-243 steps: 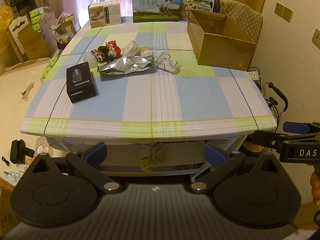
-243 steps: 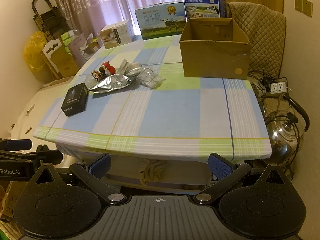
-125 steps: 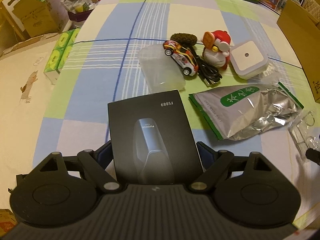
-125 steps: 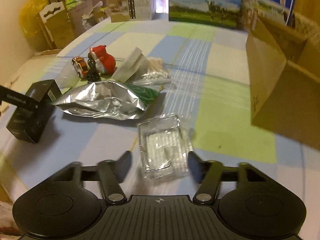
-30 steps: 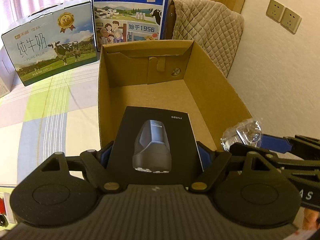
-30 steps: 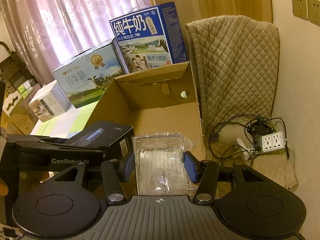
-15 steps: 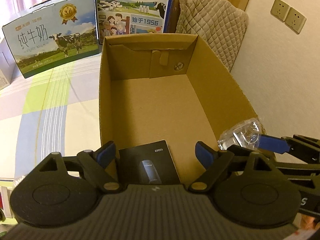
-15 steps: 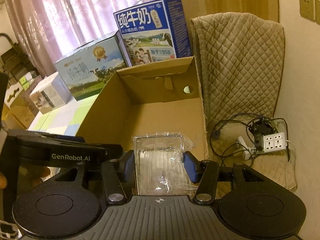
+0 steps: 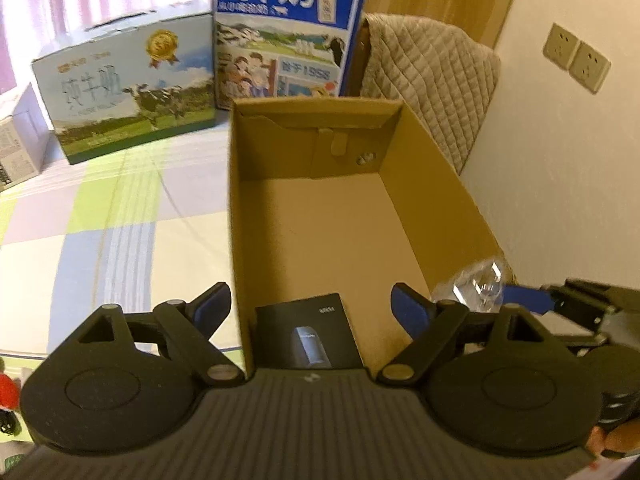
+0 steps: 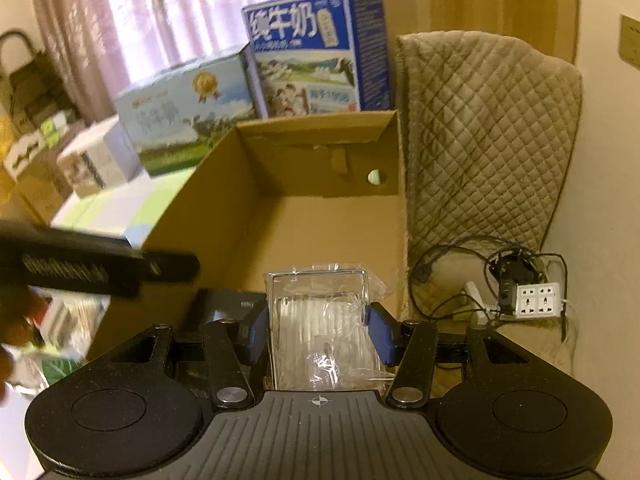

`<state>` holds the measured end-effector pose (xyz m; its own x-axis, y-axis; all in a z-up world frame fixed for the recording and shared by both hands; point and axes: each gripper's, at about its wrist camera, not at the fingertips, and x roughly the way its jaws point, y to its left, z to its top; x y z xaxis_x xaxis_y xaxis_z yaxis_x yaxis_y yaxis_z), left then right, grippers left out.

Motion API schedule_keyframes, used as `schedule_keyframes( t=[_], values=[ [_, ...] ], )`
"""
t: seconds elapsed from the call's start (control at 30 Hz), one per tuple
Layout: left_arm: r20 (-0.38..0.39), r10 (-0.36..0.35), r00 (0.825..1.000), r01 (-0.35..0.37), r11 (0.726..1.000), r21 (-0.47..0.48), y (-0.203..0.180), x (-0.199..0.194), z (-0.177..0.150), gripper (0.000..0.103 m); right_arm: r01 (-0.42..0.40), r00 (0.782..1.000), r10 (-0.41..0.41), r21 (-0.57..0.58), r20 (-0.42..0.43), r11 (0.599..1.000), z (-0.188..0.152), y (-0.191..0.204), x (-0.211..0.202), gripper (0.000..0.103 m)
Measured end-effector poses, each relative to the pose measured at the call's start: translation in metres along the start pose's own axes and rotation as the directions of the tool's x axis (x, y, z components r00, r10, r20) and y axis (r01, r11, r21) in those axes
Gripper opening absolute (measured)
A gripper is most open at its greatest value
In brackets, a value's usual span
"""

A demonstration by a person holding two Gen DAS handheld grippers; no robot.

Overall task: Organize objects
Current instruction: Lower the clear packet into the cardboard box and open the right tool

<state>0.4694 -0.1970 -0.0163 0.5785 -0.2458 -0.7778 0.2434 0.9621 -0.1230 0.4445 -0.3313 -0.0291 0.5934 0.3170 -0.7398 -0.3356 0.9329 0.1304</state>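
My left gripper [image 9: 308,300] hangs over the near end of the open cardboard box [image 9: 436,184] with its fingers spread wide and nothing between them; the black product box [image 9: 306,330] lies flat on the carton floor at the near wall, directly below. My right gripper [image 10: 318,330] is clamped on the clear plastic packet [image 10: 324,328], blue pads pressing both sides, held above the carton's near right corner. The carton stands on the checked tablecloth [image 9: 112,224], with two milk cartons [image 9: 288,32] behind it.

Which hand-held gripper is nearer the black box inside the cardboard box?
Left hand-held gripper: open, above the black box in the cardboard box. Right hand-held gripper is alongside, holding a clear plastic packet.
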Motion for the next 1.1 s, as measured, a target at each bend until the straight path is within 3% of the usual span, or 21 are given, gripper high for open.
schedule_keyframes(
  t=[0.3, 0.67, 1.1],
  values=[
    [0.024, 0.052, 0.998, -0.051, 0.997, -0.057, 0.024, -0.019, 0.000, 0.087, 0.039, 0.998, -0.044, -0.098, -0.045, 0.994, -0.002, 0.010, 0.016, 0.049],
    [0.014, 0.108, 0.994, -0.106, 0.988, -0.114, 0.049, -0.043, -0.023, 0.091, -0.001, 1.000, -0.002, -0.113, -0.027, 0.994, 0.001, 0.018, 0.008, 0.057],
    [0.010, 0.161, 0.987, -0.157, 0.974, -0.166, 0.074, -0.072, -0.053, 0.091, -0.013, 1.000, 0.014, -0.115, 0.002, 0.993, -0.007, 0.031, -0.011, 0.058]
  ],
)
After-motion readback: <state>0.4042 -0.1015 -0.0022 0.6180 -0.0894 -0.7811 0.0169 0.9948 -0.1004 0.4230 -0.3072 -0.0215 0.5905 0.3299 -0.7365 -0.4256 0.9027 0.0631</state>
